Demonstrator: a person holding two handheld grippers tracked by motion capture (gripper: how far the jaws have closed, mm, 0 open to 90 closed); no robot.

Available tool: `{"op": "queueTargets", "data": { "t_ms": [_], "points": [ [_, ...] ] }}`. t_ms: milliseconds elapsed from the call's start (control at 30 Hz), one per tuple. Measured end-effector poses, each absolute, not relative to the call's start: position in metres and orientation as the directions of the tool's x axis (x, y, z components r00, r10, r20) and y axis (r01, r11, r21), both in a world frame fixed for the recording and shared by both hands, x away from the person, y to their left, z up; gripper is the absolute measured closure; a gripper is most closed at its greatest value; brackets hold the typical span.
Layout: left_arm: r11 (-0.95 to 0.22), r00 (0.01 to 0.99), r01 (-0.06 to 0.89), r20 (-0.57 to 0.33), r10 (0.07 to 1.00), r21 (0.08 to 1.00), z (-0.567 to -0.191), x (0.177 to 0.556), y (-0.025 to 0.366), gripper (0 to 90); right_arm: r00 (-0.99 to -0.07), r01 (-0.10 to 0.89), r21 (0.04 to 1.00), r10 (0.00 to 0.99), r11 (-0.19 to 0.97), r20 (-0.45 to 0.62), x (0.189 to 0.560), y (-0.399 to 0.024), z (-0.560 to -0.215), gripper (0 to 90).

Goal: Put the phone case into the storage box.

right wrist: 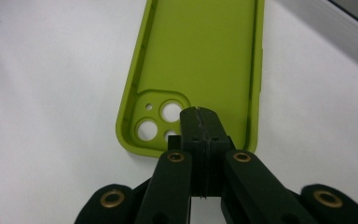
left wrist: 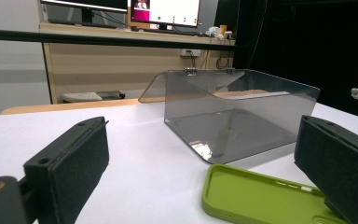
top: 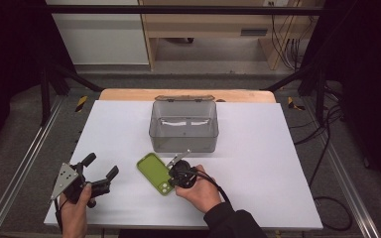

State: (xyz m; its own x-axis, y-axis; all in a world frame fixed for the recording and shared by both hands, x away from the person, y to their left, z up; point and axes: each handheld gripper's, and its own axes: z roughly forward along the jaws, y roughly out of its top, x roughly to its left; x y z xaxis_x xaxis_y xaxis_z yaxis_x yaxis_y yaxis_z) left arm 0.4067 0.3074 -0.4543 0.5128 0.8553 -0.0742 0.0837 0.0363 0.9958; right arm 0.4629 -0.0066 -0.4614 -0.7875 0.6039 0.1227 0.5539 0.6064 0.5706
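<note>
The right tool (top: 178, 171) has its jaws closed together over the camera-cutout end of the green case (top: 155, 173), which lies hollow side up on the white worktop (top: 258, 163); whether they pinch its rim I cannot tell. The left tool (top: 99, 171) waits beside it, jaws wide. Beyond stands the open grey box (top: 183, 130), probably the destination: next, a firm grip and lift.

High view looks forward and down on the white table (top: 258, 163) from above its near edge. Left gripper view sits low by the tabletop, facing the grey clear box (left wrist: 233, 112). Right gripper view looks steeply down, close over the green phone case (right wrist: 196, 60). All three share that case.
</note>
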Motion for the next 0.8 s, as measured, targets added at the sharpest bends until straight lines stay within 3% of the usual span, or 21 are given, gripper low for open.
{"op": "queueTargets", "data": {
  "t_ms": [800],
  "points": [
    [0.021, 0.519, 0.089, -0.065, 0.852, 0.996, -0.454, 0.406, 0.306, 3.1, -0.809, 0.533, 0.534, 0.580, 0.657, 0.094, 0.440, -0.053, -0.458, 90.0]
  ]
}}
